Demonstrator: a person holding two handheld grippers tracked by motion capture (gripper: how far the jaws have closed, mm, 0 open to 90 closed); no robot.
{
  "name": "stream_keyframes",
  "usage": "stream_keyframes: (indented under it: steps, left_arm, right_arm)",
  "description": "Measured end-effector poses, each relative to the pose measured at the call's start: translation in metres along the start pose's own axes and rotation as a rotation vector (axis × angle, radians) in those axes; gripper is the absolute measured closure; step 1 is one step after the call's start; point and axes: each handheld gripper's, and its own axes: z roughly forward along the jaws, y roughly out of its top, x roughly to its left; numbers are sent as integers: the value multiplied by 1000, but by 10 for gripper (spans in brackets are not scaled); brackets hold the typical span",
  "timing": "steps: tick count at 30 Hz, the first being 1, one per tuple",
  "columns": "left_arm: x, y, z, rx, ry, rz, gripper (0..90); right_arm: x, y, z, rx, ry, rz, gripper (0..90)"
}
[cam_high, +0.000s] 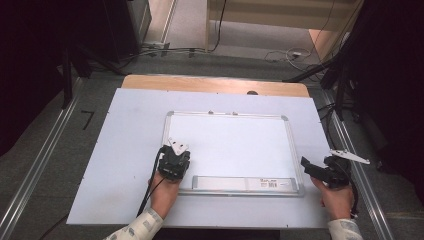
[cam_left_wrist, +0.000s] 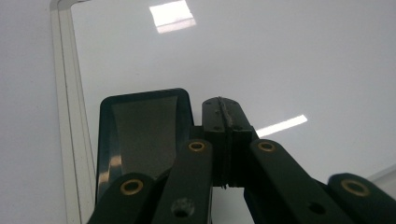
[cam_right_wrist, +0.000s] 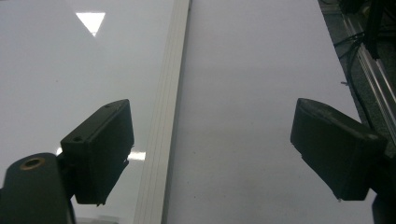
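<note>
A white-surfaced whiteboard (cam_high: 230, 145) with a silver frame lies flat on the table. My left gripper (cam_high: 175, 159) is over the board's near left corner. In the left gripper view its jaws (cam_left_wrist: 224, 116) are pressed together with nothing visible between the pads. A dark-rimmed flat rectangle with a grey face (cam_left_wrist: 142, 135) lies just left of them on the board; I cannot tell what it is. My right gripper (cam_high: 312, 167) sits at the board's right edge. Its jaws (cam_right_wrist: 210, 149) stand wide open, one over the board, one over the sheet, with the frame strip (cam_right_wrist: 163, 140) between them.
A pale sheet (cam_high: 130, 150) covers the table, with a wooden strip (cam_high: 210, 82) bare at the far edge. A silver tray with a label (cam_high: 245, 184) runs along the board's near edge. Metal rails and cables (cam_high: 345, 135) flank the table on both sides.
</note>
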Motion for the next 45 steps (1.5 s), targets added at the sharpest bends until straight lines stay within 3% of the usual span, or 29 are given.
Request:
stream_keyframes:
  steps: [8, 12, 18, 27, 31, 41, 45]
  left_arm:
    - [1, 1, 3, 9, 31, -38, 900]
    - [6, 2, 3, 5, 42, -82, 900]
    - [8, 2, 3, -2, 38, -93, 900]
    - [11, 6, -8, -53, 13, -100, 900]
    - [13, 6, -9, -63, 23, -100, 900]
    - [30, 8, -18, -90, 34, -127, 886]
    - [38, 9, -23, -110, 24, -137, 799]
  right_arm:
    - [0, 0, 0, -1, 0, 0, 121]
    - [0, 0, 0, 0, -1, -1, 120]
    - [0, 0, 0, 0, -1, -1, 121]
    - [0, 0, 0, 0, 1, -3, 121]
    - [0, 0, 1, -1, 1, -8, 121]
    - [0, 0, 1, -1, 2, -7, 120]
    - [0, 0, 0, 0, 3, -3, 121]
